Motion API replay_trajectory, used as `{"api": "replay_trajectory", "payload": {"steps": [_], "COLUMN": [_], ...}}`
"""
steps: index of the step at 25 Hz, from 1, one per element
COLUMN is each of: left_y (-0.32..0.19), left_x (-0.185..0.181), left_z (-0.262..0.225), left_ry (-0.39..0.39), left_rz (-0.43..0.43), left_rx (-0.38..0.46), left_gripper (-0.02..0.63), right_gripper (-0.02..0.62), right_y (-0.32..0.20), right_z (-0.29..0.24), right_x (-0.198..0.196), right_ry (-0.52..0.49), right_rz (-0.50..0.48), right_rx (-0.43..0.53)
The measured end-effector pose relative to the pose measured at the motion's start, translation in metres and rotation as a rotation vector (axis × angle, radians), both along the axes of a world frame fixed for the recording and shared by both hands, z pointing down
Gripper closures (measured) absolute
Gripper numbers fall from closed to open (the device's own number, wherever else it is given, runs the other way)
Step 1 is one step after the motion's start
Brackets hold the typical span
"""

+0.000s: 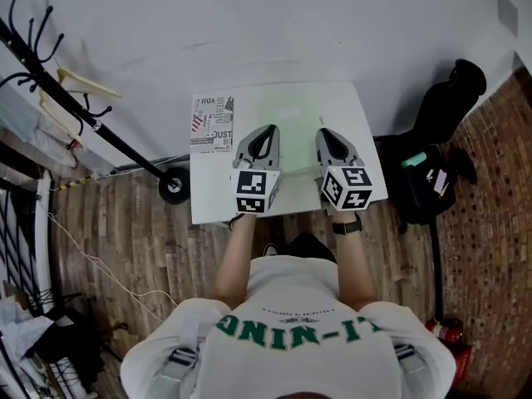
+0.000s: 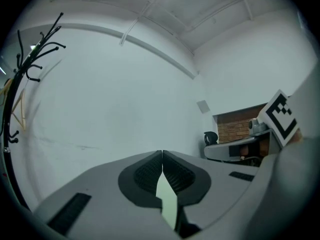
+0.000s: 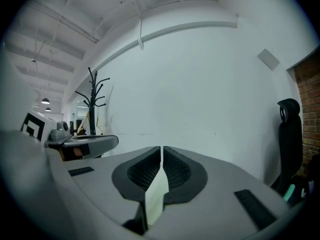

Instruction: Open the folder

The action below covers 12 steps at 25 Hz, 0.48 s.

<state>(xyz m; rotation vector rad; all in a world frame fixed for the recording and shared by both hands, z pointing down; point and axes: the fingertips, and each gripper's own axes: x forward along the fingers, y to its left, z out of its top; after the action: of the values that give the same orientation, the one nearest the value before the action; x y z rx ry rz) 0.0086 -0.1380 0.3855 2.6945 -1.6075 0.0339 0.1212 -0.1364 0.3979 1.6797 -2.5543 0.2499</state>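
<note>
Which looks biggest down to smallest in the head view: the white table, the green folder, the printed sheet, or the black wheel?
1. white table
2. green folder, partly under the grippers
3. printed sheet
4. black wheel

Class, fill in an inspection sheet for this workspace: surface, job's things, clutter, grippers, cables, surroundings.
Surface: white table, set against a white wall.
Job's things: pale green folder lies flat on the table, apparently unopened.
Clutter: printed sheet at the table's left edge.
Grippers: left gripper and right gripper both shut, over the folder; no grip on it seen.
Cables: white cable trails across the wooden floor.
Surroundings: black coat stand on the left, black chair on the right.
</note>
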Motion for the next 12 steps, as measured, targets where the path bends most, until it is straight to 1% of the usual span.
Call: {"api": "replay_trajectory", "payload": {"steps": [3, 5, 9, 12], "left_y": [-0.021, -0.036, -0.067, -0.093], "left_x": [-0.002, -0.002, -0.002, 0.004], "left_z": [0.004, 0.008, 0.020, 0.032], "left_ry": [0.026, 0.029, 0.022, 0.016], "left_rz": [-0.002, -0.002, -0.009, -0.013], "left_rx": [-0.009, -0.018, -0.036, -0.057], "left_gripper": [0.591, 0.591, 0.591, 0.591], "right_gripper": [0.572, 0.569, 0.554, 0.520], "right_y": [-0.023, -0.040, -0.077, -0.104], "right_z": [0.007, 0.015, 0.046, 0.070], "right_x": [0.002, 0.005, 0.016, 0.026], "right_ry": [-0.005, -0.013, -0.029, -0.018], "right_rz": [-0.008, -0.004, 0.002, -0.014], "right_rx": [-0.020, -0.041, -0.115, -0.176]}}
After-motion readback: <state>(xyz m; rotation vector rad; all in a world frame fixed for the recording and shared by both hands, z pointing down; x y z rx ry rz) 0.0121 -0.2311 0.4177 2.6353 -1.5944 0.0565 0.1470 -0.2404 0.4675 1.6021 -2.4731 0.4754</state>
